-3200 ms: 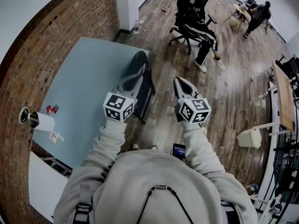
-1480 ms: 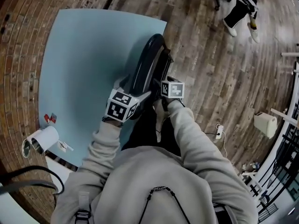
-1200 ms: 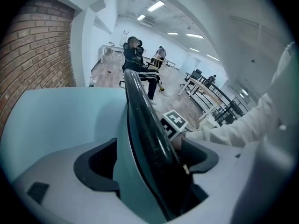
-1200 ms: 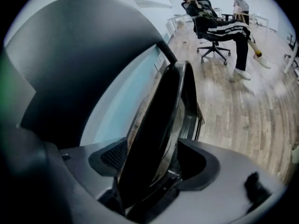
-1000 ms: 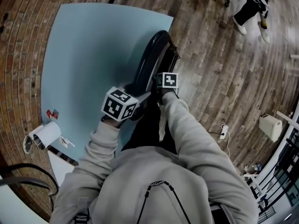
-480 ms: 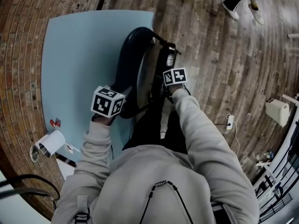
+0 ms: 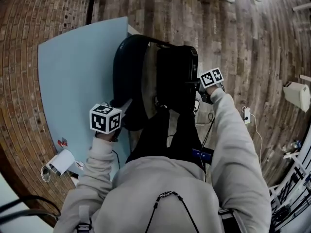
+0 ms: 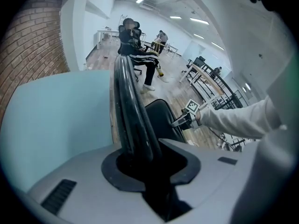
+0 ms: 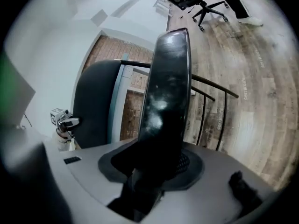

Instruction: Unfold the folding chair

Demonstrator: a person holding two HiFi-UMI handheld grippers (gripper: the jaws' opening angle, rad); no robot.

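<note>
The black folding chair stands partly opened before me. Its curved backrest [image 7: 127, 76] is on the left, and its padded seat [image 7: 177, 76] is swung out to the right. My left gripper [image 7: 125, 107] has the backrest's edge [image 8: 128, 101] between its jaws; they are closing and press on it. My right gripper [image 7: 198, 85] holds the seat's front edge [image 9: 168, 87], and its jaws are closing on it too. The left gripper view shows the right gripper [image 8: 184, 120] at the seat [image 8: 163, 120]. From the right gripper view the left gripper [image 9: 70, 122] is seen beside the backrest [image 9: 93, 101].
A light blue panel [image 7: 73, 76] leans on the brick wall behind the chair. A white roll [image 7: 60, 161] lies at its lower left. On the wooden floor to the right are a power strip with cable [image 7: 245, 114] and a white bin [image 7: 296, 93]. A seated person [image 8: 133, 41] is further off.
The seat has swung right, away from the backrest, with my right gripper on it. My left gripper has slid down and left along the backrest's edge. Both jaws have narrowed.
</note>
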